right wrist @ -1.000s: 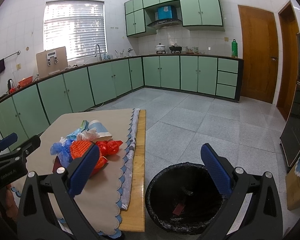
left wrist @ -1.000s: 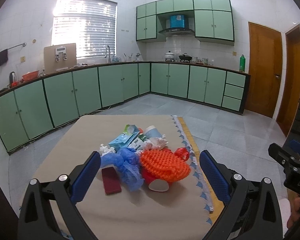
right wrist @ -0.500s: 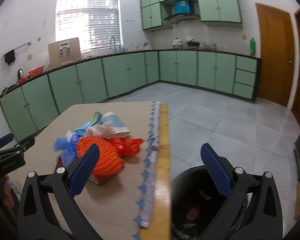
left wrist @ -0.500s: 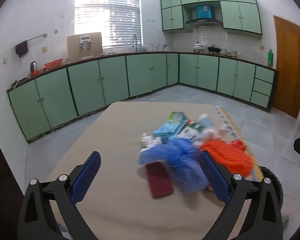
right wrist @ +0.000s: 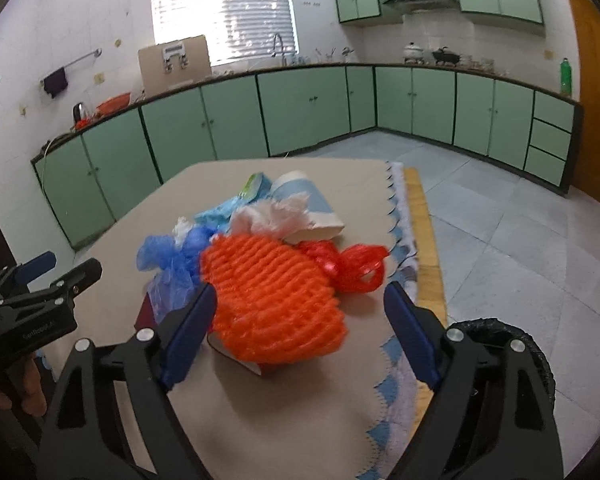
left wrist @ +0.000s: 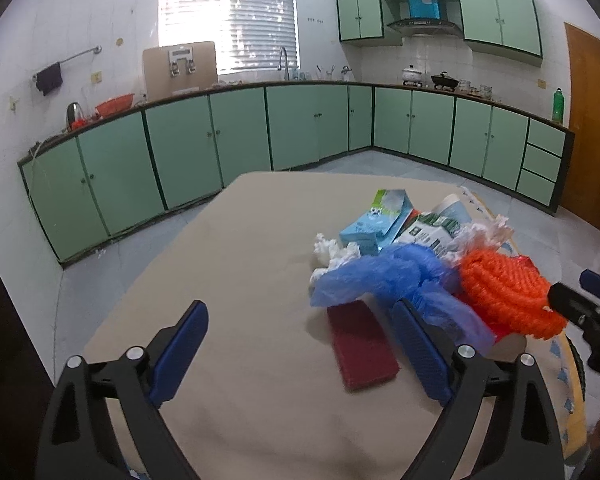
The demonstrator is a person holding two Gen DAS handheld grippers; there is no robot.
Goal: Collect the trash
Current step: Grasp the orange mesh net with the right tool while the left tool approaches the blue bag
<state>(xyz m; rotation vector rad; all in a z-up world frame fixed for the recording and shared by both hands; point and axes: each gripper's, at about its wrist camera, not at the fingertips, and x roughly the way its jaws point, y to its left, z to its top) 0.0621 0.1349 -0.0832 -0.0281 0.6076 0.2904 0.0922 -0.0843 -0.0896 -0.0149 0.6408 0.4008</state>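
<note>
While both pairs of jaws are narrowing, neither presses on anything: the right gripper [right wrist: 296, 334] has its blue pads apart on either side of the orange foam fruit-net sleeve [right wrist: 274, 300], and the left gripper [left wrist: 300, 354] stands apart over bare cloth with the flat dark-red rectangular pad [left wrist: 362, 346] lying just inside its right finger.

All the trash sits in one heap on the beige-clothed counter [left wrist: 236, 240], toward its right edge, and the black-lined round trash bin [right wrist: 504, 344] stands on the floor just past that edge.

The foam net looks very light and springy; I judge it will squash under the pads and could spring out of a shallow bite, so a grip across its thick middle seems safest. It appears to rest on a pale cup or carton end that may come up with it. The red pad is thin and flat, so it probably needs one pad worked under an edge.

Behind these, the crumpled blue thin plastic bag [left wrist: 384, 276] is limp and slippery; pinch a bunched fold. Farther back lie the red mesh netting [right wrist: 354, 266], white crumpled tissue [left wrist: 334, 252], a light-blue and green cardboard carton [left wrist: 376, 224] and a pale-blue paper cup on its side [right wrist: 304, 204], all light and crushable.
</note>
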